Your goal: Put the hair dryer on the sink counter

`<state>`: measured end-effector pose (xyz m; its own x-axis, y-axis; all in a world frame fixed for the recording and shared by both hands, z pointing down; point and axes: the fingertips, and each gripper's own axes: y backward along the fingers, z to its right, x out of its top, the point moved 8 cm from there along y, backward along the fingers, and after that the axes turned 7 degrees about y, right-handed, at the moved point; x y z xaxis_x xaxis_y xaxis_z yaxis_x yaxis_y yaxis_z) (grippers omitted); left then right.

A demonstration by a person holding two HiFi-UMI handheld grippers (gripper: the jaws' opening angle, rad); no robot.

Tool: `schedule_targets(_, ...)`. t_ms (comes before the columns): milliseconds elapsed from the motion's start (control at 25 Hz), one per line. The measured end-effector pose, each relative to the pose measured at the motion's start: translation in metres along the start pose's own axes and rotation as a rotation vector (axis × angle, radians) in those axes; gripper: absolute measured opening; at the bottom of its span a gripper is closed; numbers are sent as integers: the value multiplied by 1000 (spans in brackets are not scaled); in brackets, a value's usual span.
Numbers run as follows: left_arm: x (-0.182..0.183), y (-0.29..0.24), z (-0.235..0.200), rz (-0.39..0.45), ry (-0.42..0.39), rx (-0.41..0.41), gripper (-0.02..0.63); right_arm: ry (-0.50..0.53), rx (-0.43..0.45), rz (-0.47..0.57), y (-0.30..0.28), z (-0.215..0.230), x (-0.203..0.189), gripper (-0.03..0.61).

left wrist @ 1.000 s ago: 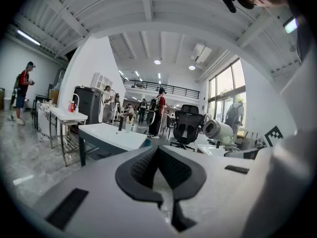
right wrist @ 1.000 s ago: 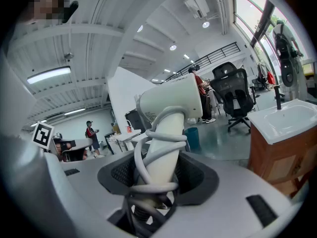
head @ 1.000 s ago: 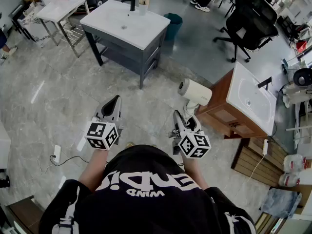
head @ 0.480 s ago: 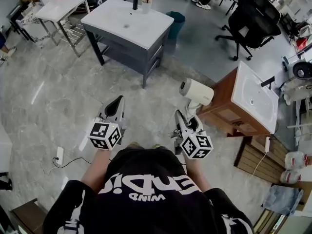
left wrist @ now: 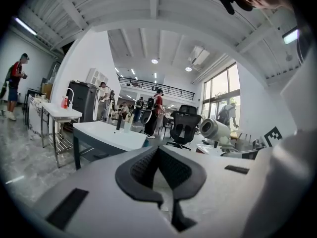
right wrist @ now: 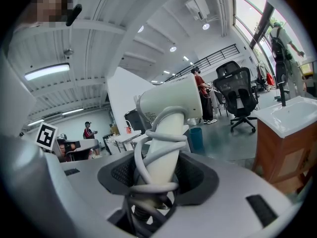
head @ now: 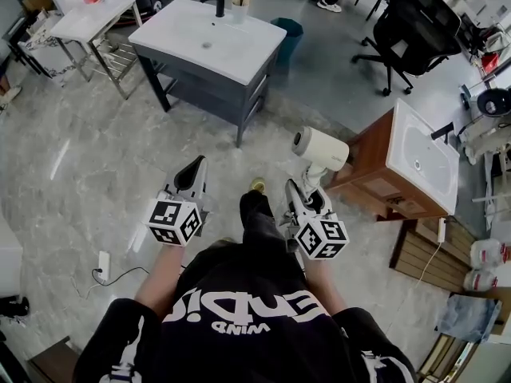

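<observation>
Left tongs (head: 195, 166) seemingly closed, right tongs (head: 306, 191) gripping hair dryer (head: 321, 148)

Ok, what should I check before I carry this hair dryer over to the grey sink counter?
1. Grip: right hand-held gripper is shut on the hair dryer handle. Ok.
2. Cord: wound round the handle, no loop seen hanging. Ok.
3. Plug end: not visible. Cannot tell.
4. Left hand-held gripper: jaws together, nothing held. Ok.
5. Sink counter: bare white top beside the basin. Ok.
6. Power strip on the floor: off to the left of the route. Ok.
</observation>
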<state>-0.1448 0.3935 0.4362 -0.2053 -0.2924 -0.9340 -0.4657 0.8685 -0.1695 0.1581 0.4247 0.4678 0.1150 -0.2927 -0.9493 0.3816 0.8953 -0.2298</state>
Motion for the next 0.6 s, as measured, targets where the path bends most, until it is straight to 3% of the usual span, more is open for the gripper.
schedule_targets(600, 21, -95, -50, -14, 2, -18, 8, -29, 10, 0, -109, 38, 15, 230)
